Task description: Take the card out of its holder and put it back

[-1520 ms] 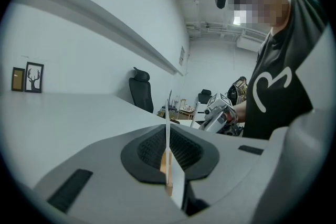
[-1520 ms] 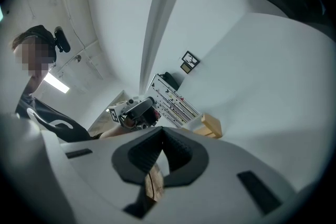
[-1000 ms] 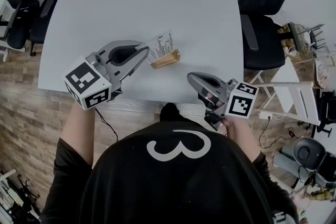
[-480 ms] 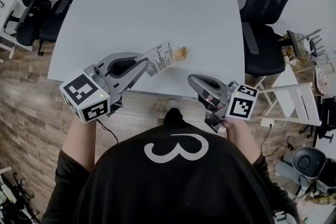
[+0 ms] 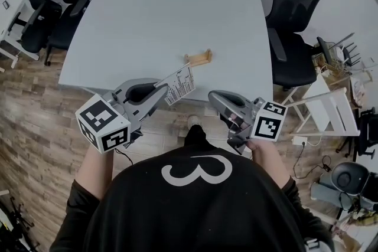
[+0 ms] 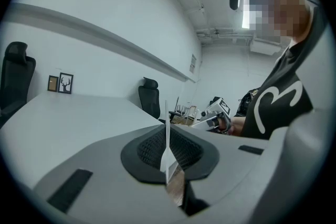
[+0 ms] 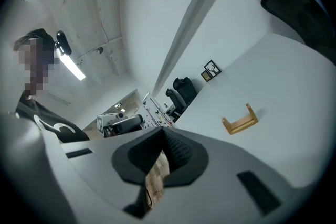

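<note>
Showing edge-on as a thin white sliver in the left gripper view, the card (image 6: 167, 140) is sitting pinched flat between the pads of the left gripper (image 5: 163, 88), whose jaws are clamping its lower end while the printed part (image 5: 180, 84) is sticking out free beyond them. It is hanging in the air over the near part of the table (image 5: 165, 9), clear of the holder (image 5: 198, 58). The card is looking light, thin and somewhat bendy, so it is probably asking for a gentle hold on its flat faces near one end, leaving the opposite edge free to meet the slot; pushing it in crooked is likely risking a buckle. The small wooden holder is standing empty and unheld, and is probably light enough to slide. The right gripper (image 5: 214, 97) is idling near the table edge with its jaws closed on nothing.
</note>
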Action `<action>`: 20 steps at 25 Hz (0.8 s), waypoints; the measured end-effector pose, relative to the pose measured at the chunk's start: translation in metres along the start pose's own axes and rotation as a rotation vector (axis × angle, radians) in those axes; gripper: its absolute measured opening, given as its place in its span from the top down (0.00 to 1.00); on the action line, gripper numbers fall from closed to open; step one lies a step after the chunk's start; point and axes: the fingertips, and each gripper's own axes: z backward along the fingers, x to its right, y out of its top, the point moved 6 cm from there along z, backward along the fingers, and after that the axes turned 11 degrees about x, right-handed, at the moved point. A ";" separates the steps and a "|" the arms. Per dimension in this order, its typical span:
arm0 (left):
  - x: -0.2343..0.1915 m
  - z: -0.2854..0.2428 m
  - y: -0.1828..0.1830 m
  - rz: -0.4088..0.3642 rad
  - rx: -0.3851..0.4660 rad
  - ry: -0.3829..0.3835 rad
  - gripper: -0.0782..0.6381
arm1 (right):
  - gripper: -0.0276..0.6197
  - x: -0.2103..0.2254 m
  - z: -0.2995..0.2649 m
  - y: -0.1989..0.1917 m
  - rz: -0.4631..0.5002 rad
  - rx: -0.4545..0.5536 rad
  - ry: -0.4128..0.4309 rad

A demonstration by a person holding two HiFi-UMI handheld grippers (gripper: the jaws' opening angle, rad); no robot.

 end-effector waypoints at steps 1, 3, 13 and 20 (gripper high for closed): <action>0.004 0.004 -0.005 0.005 0.000 0.008 0.86 | 0.95 -0.004 0.002 -0.003 0.003 0.003 0.001; 0.014 0.014 -0.016 0.013 -0.005 0.026 0.86 | 0.95 -0.015 0.007 -0.013 0.013 0.010 0.005; 0.035 0.033 -0.024 0.065 0.005 0.030 0.86 | 0.95 -0.042 0.020 -0.030 0.029 0.021 0.007; 0.039 0.033 -0.021 0.026 -0.004 0.016 0.86 | 0.95 -0.049 0.025 -0.030 0.035 0.034 -0.008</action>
